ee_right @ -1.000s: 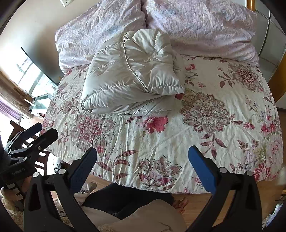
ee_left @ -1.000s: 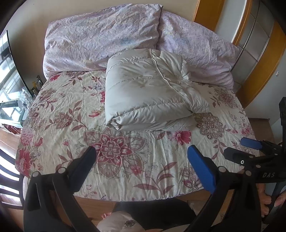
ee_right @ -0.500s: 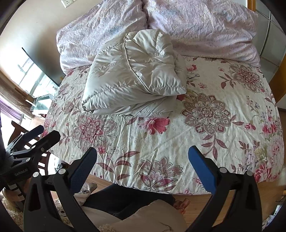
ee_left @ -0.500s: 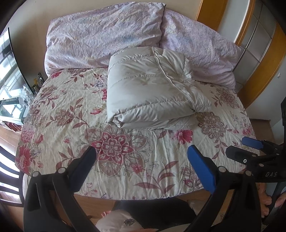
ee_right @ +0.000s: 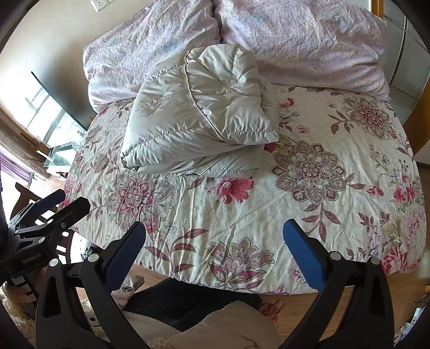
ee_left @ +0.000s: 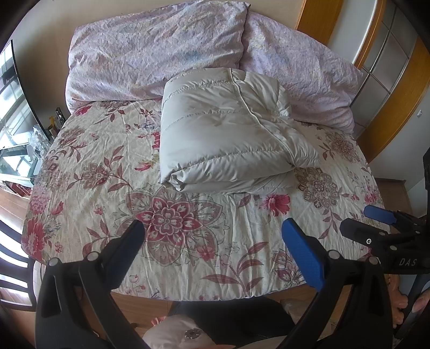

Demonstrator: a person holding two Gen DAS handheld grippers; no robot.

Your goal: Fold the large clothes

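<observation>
While folded jacket (ee_left: 228,128) rests on bed (ee_left: 107,188) | left claw (ee_left: 212,239) wide, empty | right claw (ee_right: 215,239) wide, empty

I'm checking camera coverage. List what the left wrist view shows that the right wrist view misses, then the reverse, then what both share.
Only the left wrist view: the orange wooden door frame behind the pillows and the right gripper at the edge.

Only the right wrist view: a white wall socket and the left gripper.

Both share: the folded pale grey quilted down jacket on the floral bedspread, two lilac pillows, and each camera's own jaws wide apart, holding nothing.
</observation>
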